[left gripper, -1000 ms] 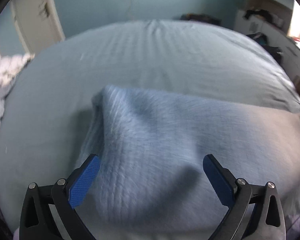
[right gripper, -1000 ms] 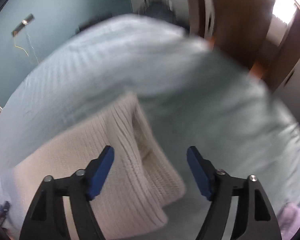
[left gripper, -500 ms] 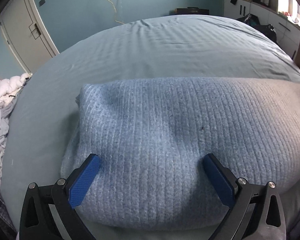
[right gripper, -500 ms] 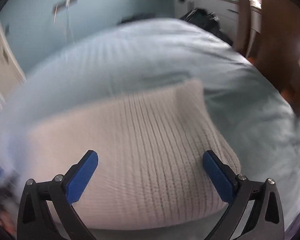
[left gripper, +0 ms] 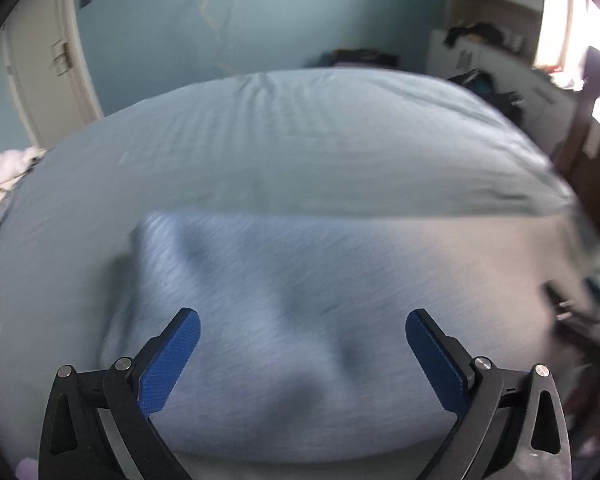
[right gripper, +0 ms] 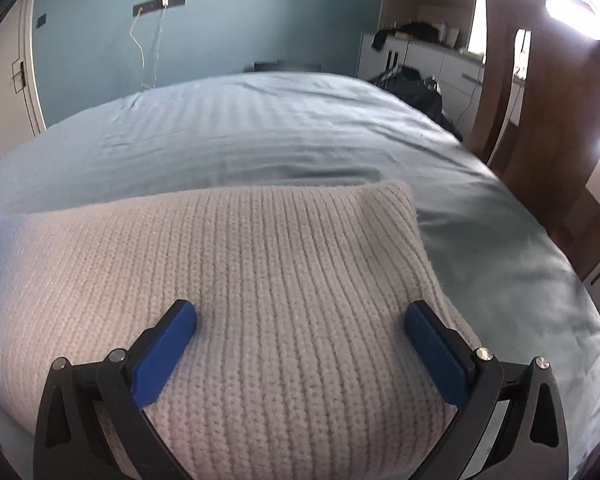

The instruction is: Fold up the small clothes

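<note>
A: Looking down, what do you have under you?

B: A knitted sweater (right gripper: 260, 280) lies on the bed sheet (right gripper: 260, 132). It is thick and soft, with long ribs running away from me. It looks creamy white in my right camera and pale blue in my left one (left gripper: 300, 300). It is folded into a fat, puffy block with a rounded far edge.

A: Are your jaws holding it?

B: No. My right gripper (right gripper: 300, 322) has its jaws spread wide, and the sweater sits just under and between the blue pads (right gripper: 433, 340). My left gripper (left gripper: 301, 328) is spread wide too, above the sweater's left part. Nothing is pinched.

A: What does one camera see that the other misses?

B: The right camera is sharp. It shows each knit row, and a folded corner sticking up at the sweater's far right. Beyond the sweater it shows a white cabinet (right gripper: 419, 64). The left camera is blurry, so the ribs are only streaks. It shows soft dents in the sweater, and a crumpled white blanket (left gripper: 0, 176) far left of it.
</note>
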